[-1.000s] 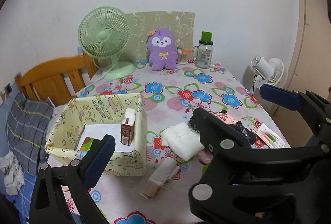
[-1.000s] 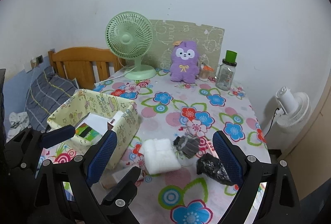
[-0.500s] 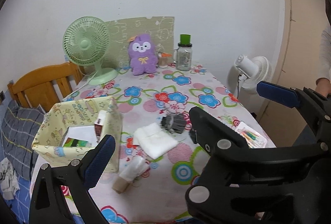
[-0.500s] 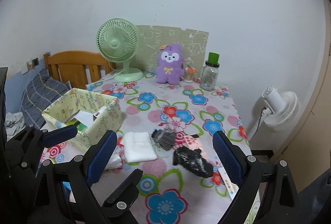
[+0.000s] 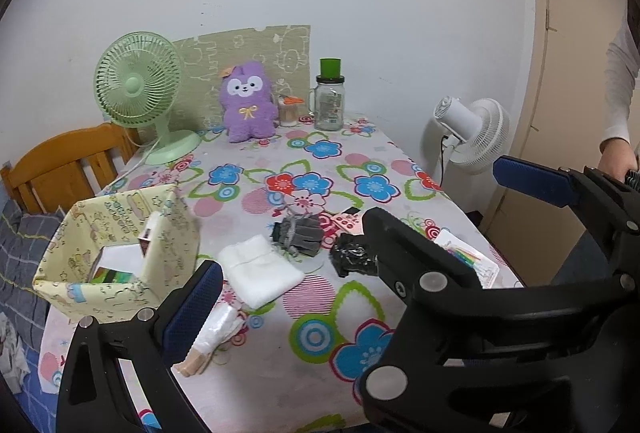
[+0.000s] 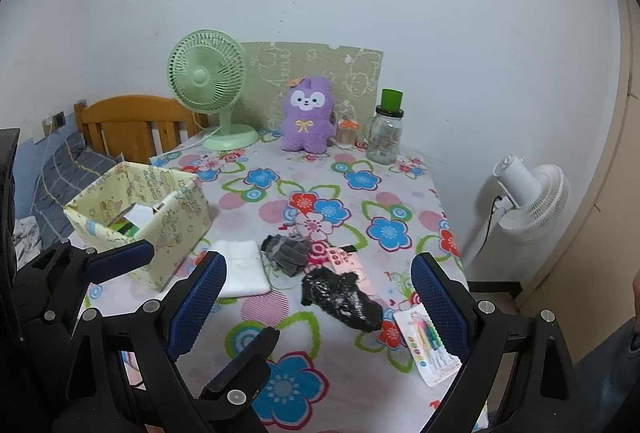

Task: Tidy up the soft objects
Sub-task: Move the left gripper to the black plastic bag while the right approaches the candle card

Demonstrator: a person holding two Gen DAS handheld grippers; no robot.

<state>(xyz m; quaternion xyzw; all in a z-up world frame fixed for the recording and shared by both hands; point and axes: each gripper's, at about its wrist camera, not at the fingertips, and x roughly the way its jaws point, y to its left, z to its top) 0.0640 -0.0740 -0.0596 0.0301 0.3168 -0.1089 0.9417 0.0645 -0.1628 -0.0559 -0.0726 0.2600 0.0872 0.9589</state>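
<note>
Both sets of jaws stand wide apart and hold nothing — the left gripper (image 5: pixel 348 245) and the right gripper (image 6: pixel 320 297) hover above the near edge of the bench (image 6: pixel 280 317). On its flowered cloth lie the soft things: a folded white cloth (image 6: pixel 241 267), grey gloves (image 6: pixel 287 251) just beside it, and a crumpled black bag (image 6: pixel 340 299) nearer the right gripper. A yellow fabric box (image 6: pixel 140 209) sits at the left edge — cartons inside. At the far end sits a purple plush toy (image 6: pixel 307 121), between a green fan (image 6: pixel 208 81) and a jar (image 6: pixel 386 131).
</note>
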